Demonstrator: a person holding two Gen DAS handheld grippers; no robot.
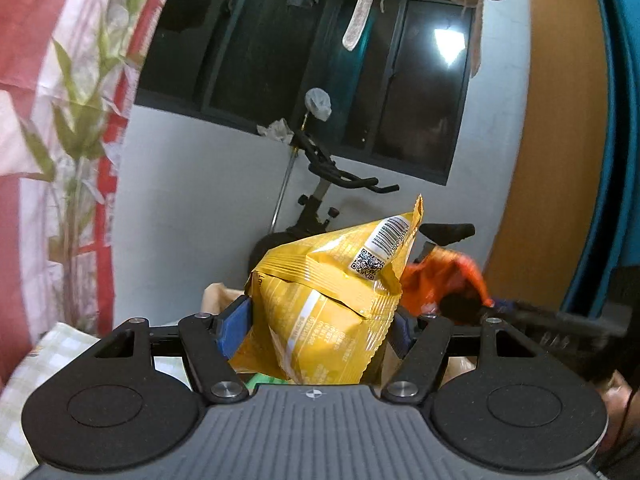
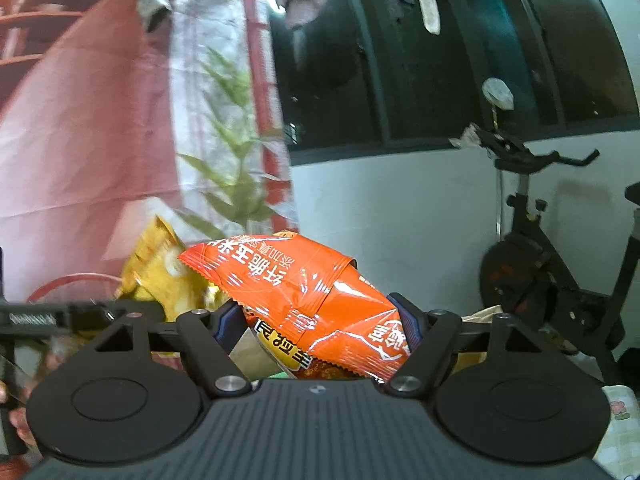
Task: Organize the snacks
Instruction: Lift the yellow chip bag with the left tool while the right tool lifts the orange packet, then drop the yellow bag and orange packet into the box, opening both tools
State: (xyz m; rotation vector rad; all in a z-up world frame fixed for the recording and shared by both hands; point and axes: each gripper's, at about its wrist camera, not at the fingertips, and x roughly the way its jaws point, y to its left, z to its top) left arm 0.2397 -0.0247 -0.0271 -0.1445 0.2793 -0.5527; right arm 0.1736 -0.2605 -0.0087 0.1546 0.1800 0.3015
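The left gripper (image 1: pixel 320 320) has its jaws pinching the yellow bag (image 1: pixel 320 304), which stands up between them with its long axis running toward 1 o'clock, barcode corner highest. The right gripper (image 2: pixel 320 328) has its jaws pinching the orange bag (image 2: pixel 304 292), whose long axis lies across the jaws from 10 o'clock to 4 o'clock. Both bags are in the air, with only a wall, a dark window and an exercise bike (image 2: pixel 556 280) behind them. In the left view the orange bag sits at 3 o'clock of the yellow one, close beside it. No bin or shelf shows, so I cannot tell which hand is nearer a drop spot.
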